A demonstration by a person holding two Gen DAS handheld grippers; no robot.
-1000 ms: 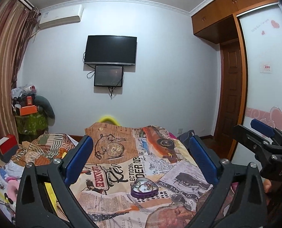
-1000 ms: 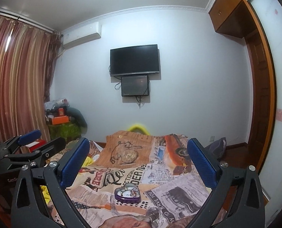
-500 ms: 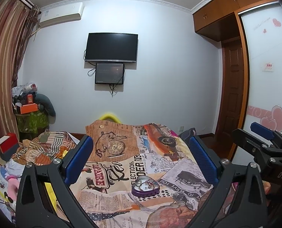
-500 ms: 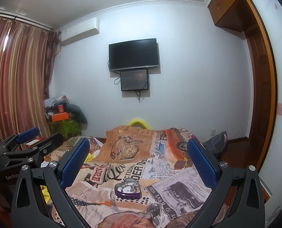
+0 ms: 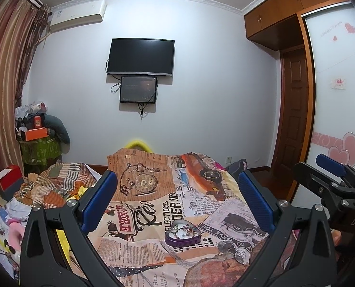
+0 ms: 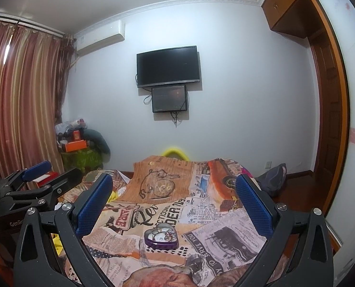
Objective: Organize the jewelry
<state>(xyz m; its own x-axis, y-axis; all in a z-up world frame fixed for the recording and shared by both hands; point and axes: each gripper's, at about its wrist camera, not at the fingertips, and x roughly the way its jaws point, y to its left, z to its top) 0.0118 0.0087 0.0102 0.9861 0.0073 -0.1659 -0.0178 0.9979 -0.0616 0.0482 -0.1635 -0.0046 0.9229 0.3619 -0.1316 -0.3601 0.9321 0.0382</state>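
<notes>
jewelry (image 5: 182, 230) is what both my tools point at: my left gripper (image 5: 177, 201) and my right gripper (image 6: 174, 199) hang above the bed with their blue pads wide apart, holding nothing. beyond them, on the newspaper-print bedspread (image 5: 139, 246), sits an open purple heart-shaped tin (image 6: 161, 237), and the small pieces lie jumbled inside it. i judge the risks as these: the soft cover could let the light tin tip or slide under a nudge, and tangled pieces could drag their neighbours out.
</notes>
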